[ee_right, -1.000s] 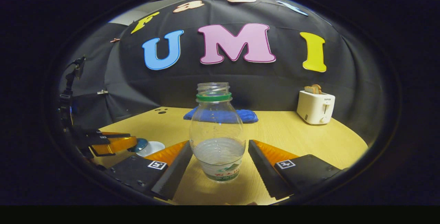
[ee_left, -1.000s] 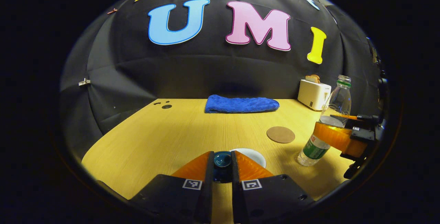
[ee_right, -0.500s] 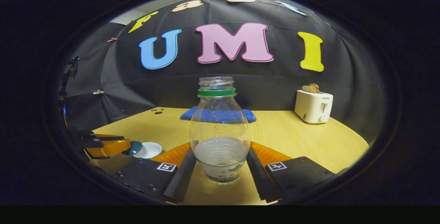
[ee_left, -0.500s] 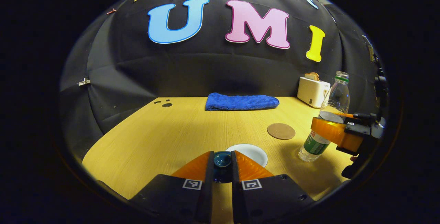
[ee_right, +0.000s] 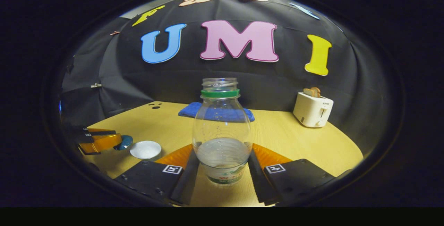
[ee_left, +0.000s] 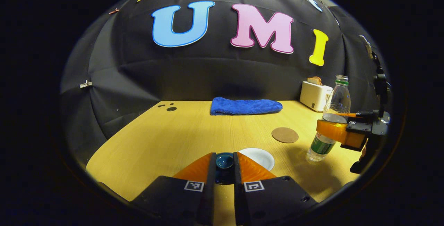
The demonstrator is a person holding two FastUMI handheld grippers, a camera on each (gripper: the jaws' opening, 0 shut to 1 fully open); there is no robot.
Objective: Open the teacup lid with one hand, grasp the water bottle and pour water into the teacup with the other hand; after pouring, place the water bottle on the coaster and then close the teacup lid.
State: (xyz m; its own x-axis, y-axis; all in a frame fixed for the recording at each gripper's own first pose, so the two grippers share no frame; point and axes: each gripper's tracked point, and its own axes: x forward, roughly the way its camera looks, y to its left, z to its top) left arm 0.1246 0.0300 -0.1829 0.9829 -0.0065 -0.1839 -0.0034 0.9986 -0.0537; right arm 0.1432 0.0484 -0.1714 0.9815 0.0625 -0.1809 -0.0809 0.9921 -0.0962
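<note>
In the left gripper view, nearest the camera, the left gripper [ee_left: 224, 165] has its jaws drawn narrow around the dark teal teacup lid [ee_left: 224, 161], both fingers pressing on the lid's knob; the lid sits off to the left of the white teacup [ee_left: 258, 157], whose open mouth shows just to the right of the fingers on the wooden counter [ee_left: 180, 135]. In the right gripper view the right gripper [ee_right: 222, 172] is closed on the lower body of the clear water bottle [ee_right: 222, 132], a finger against each side near the label; the bottle stands upright, uncapped, with a green ring at its neck and water filling roughly the lower part. From that view the teacup [ee_right: 145, 149] lies to the left on the counter [ee_right: 295, 139], and the left gripper [ee_right: 100, 142] with the lid [ee_right: 123, 142] is just left of it. Farther out in the left gripper view, a round brown coaster [ee_left: 284, 135] lies bare between the teacup and the water bottle [ee_left: 329, 118], which the right gripper [ee_left: 333, 131] holds at the right edge. Toward the back of the counter rests a folded blue cloth [ee_left: 245, 106], and at the far right a white toaster [ee_left: 315, 95] with bread in its slots stands against the booth's wall
</note>
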